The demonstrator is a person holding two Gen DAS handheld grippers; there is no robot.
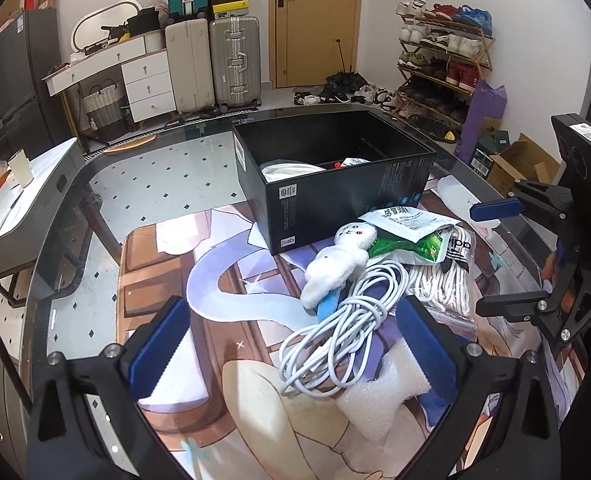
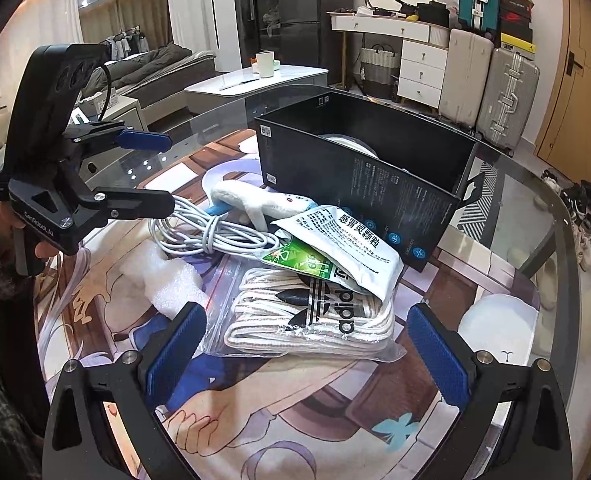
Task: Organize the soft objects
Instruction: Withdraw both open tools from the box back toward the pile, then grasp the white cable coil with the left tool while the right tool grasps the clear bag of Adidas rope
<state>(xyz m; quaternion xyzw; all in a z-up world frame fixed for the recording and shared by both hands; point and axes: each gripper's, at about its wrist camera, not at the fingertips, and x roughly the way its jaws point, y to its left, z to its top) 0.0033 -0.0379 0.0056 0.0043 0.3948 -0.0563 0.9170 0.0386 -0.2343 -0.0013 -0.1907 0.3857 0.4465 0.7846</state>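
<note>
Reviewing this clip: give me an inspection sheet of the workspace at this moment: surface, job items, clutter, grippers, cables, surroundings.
Surface: glass table with a printed mat on it.
Job's things: black box, open, already holds white items; plush toy lies on the cable coil; bagged laces; white sachet atop a green packet; foam piece.
Clutter: nothing seen beyond the pile.
Grippers: left gripper open, fingers either side of the coil; right gripper open, in front of the laces bag.
Cables: white cable coil, bundled.
Surroundings: suitcases, shoe rack, door.
</note>
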